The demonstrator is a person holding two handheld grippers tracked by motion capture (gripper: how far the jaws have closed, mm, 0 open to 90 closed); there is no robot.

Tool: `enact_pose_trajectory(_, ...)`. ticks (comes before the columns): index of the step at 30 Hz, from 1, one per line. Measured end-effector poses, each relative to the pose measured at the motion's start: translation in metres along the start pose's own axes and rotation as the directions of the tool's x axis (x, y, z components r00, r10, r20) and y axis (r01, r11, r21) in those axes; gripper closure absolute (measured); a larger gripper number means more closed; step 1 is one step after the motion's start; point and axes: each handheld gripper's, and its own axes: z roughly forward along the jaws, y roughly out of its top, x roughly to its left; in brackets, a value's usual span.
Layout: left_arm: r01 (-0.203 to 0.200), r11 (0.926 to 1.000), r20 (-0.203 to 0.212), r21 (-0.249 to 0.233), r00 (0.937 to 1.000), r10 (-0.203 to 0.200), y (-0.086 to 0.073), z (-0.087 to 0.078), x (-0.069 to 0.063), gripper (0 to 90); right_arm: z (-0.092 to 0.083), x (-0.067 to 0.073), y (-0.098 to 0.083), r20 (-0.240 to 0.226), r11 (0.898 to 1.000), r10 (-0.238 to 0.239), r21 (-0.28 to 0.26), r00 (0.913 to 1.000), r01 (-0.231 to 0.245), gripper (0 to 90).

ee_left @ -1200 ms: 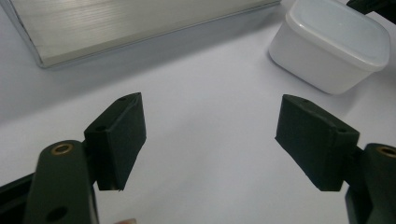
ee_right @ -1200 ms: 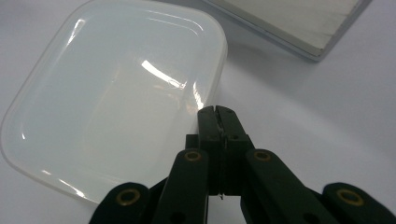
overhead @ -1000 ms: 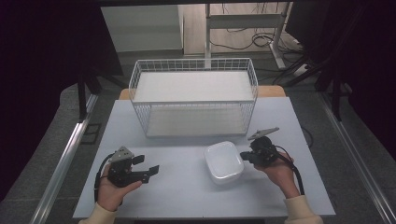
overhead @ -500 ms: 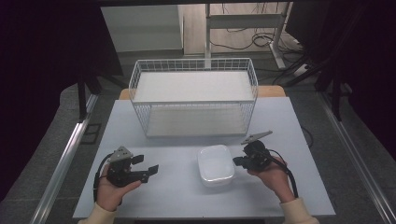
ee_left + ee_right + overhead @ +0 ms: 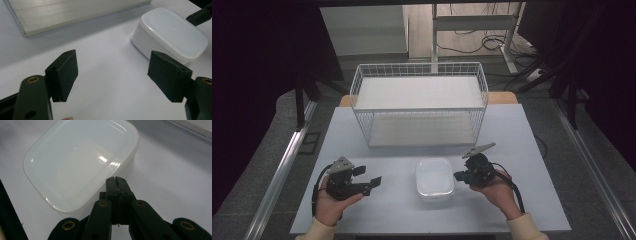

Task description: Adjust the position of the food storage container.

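A white lidded plastic container (image 5: 435, 178) sits on the pale table (image 5: 512, 130) near its front, between my two grippers. My right gripper (image 5: 459, 176) is shut with nothing between its jaws. Its closed tips (image 5: 116, 180) press against the container's (image 5: 80, 160) right side wall. My left gripper (image 5: 368, 176) is held open to the left of the container, a hand's width away. In the left gripper view the pads (image 5: 63, 75) stand wide apart over bare table, and the container (image 5: 172, 32) lies ahead to the right.
A white wire basket (image 5: 422, 127) stands at the back middle of the table, with a flat pale base (image 5: 75, 12). Table edges run close at the front, left and right. Cables and dark floor lie beyond.
My right gripper has moved left, and the container has slid left along the table with it. The left gripper has stayed still and open.
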Motion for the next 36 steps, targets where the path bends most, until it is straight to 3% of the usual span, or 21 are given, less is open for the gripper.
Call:
enact_pose_trajectory(8, -0.001, 1.0000, -0.001, 0.000, 1.0000, 0.001, 0.000, 0.000, 0.000, 24.0, 0.008, 0.011, 0.003, -0.033, 1.000, -0.020, 0.005, 0.9993, 0.020, 89.5)
enact_pose_trajectory(24, -0.002, 1.0000, -0.003, 0.001, 1.0000, 0.002, 0.000, 0.000, 0.001, 23.9, 0.014, 0.016, 0.003, -0.027, 0.999, -0.046, 0.002, 0.9986, 0.046, 89.5)
enact_pose_trajectory(28, 0.008, 0.9999, -0.006, -0.012, 1.0000, -0.008, 0.001, -0.004, 0.002, 23.9, 0.002, 0.014, 0.003, -0.013, 0.999, -0.038, -0.027, 0.9992, 0.038, 89.5)
enact_pose_trajectory(30, 0.012, 0.9997, -0.006, -0.020, 0.9999, -0.012, 0.002, -0.006, 0.003, 23.8, -0.016, 0.010, -0.001, 0.009, 0.995, -0.013, -0.095, 0.9999, 0.013, 89.5)
enact_pose_trajectory(32, 0.013, 0.9997, -0.006, -0.022, 0.9999, -0.013, 0.002, -0.007, 0.002, 23.8, -0.022, 0.009, -0.003, 0.014, 0.993, -0.005, -0.118, 0.9999, 0.006, 89.4)
enact_pose_trajectory(33, 0.013, 0.9997, -0.005, -0.022, 0.9999, -0.013, 0.002, -0.007, 0.002, 23.8, -0.027, 0.008, -0.006, 0.019, 0.989, 0.004, -0.145, 0.9998, -0.001, 86.4)
enact_pose_trajectory(34, 0.016, 0.9997, -0.005, -0.018, 0.9999, -0.016, 0.003, -0.007, 0.001, 23.7, -0.034, 0.007, -0.013, 0.034, 0.976, 0.038, -0.215, 0.9987, -0.030, 61.9)
enact_pose_trajectory(35, 0.016, 0.9997, -0.005, -0.018, 0.9999, -0.016, 0.003, -0.007, 0.001, 23.7, -0.036, 0.007, -0.016, 0.035, 0.968, 0.057, -0.247, 0.9978, -0.047, 54.9)
enact_pose_trajectory(36, 0.017, 0.9997, 0.000, -0.017, 0.9999, -0.017, 0.003, -0.008, -0.001, 23.7, -0.036, 0.007, -0.016, 0.035, 0.968, 0.057, -0.247, 0.9978, -0.047, 54.9)
